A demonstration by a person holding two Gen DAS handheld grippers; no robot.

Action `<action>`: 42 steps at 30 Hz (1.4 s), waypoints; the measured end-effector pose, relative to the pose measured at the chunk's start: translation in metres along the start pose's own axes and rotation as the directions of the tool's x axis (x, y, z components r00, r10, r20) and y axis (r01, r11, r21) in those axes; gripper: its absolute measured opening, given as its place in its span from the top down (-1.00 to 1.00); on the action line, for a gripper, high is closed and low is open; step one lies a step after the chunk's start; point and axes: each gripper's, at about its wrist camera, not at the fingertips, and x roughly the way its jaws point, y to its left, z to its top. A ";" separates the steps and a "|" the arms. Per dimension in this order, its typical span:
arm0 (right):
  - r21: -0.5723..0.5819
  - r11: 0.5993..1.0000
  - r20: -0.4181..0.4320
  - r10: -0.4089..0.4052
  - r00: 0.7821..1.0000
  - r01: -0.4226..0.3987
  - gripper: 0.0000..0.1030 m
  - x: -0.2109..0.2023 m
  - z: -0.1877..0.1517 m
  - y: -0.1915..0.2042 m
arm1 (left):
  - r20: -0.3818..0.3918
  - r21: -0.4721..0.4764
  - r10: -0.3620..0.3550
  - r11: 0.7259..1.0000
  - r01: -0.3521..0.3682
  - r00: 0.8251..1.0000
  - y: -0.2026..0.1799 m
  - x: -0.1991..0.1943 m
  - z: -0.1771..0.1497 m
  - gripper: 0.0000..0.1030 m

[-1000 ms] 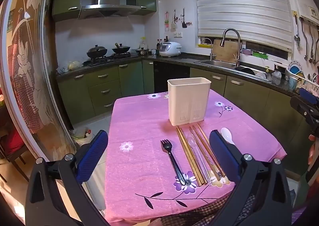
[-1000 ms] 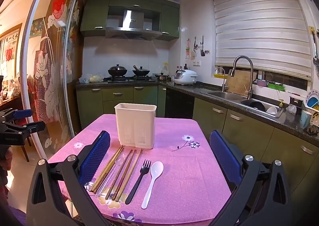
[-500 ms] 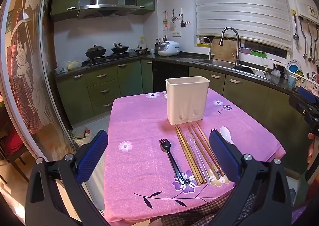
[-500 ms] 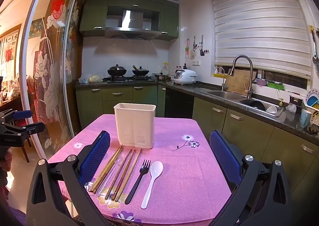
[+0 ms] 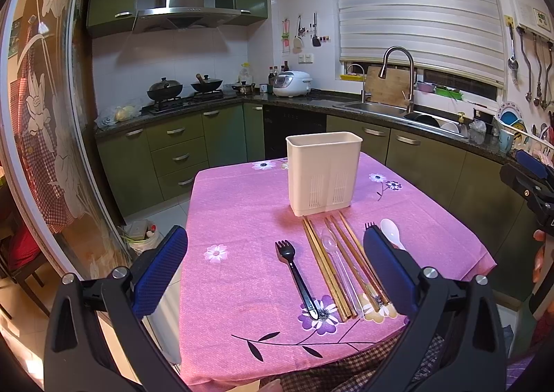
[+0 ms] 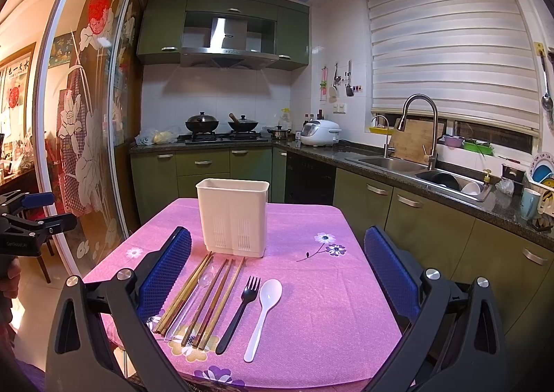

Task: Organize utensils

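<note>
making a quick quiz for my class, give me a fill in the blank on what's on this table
1. The white utensil holder stands on a ____ tablecloth.
2. The white spoon lies right beside a ____ fork.
3. The jaws of the right gripper stand ____.
4. The utensils lie on the table, and none stands in the ____.

Missing words: pink; black; open; holder

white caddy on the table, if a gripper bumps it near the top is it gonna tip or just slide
The white caddy stands tall on a narrow base and looks empty, so a high bump would probably tip it. It looks like thin, light plastic, and the pink tablecloth may grip its base, so tipping seems likelier than sliding. Push low.
</note>
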 end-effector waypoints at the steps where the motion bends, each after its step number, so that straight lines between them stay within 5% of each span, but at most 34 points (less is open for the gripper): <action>1: 0.000 1.000 0.000 0.001 1.000 -0.001 -0.92 0.000 0.000 0.000 | 0.000 0.002 0.001 1.000 -0.001 1.000 -0.002 0.001 0.000 -0.88; 42: 0.005 1.000 -0.004 0.001 1.000 -0.001 -0.92 0.003 -0.011 -0.010 | -0.009 0.013 0.006 1.000 -0.006 1.000 -0.007 0.003 -0.006 -0.88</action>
